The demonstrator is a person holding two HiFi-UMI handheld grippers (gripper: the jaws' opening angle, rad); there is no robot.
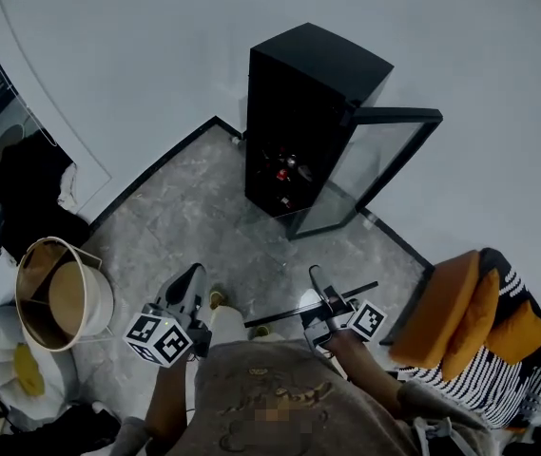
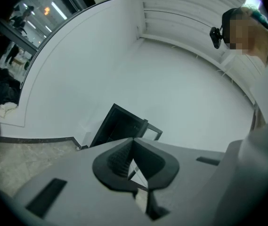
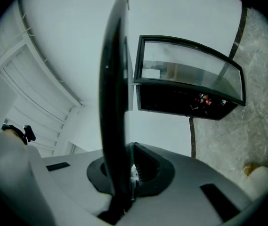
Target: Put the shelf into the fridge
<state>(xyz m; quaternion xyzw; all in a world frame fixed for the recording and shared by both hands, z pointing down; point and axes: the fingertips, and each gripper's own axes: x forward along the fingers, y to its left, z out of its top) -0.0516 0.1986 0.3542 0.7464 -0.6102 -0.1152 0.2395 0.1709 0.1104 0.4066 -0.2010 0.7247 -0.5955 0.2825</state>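
The black fridge [image 1: 313, 93] stands on the floor ahead with its glass door [image 1: 384, 164] swung open to the right. Small red items [image 1: 283, 173] lie on its lower level. My right gripper [image 1: 316, 281] is shut on the dark shelf [image 1: 346, 296], which shows edge-on as a thin bar across my front. In the right gripper view the shelf [image 3: 115, 88] rises between the jaws of the right gripper [image 3: 129, 149], with the fridge [image 3: 185, 102] beyond. My left gripper [image 1: 192, 275] is held low at the left, shut with nothing in it [image 2: 133, 144]; the fridge [image 2: 119, 126] lies ahead of it.
A round wicker basket [image 1: 61, 297] stands at the left, next to a white and yellow plush [image 1: 4, 354] and dark clothing [image 1: 23, 193]. An orange chair with a striped cushion [image 1: 484, 335] is at the right. Grey marble flooring [image 1: 203, 221] leads to the fridge.
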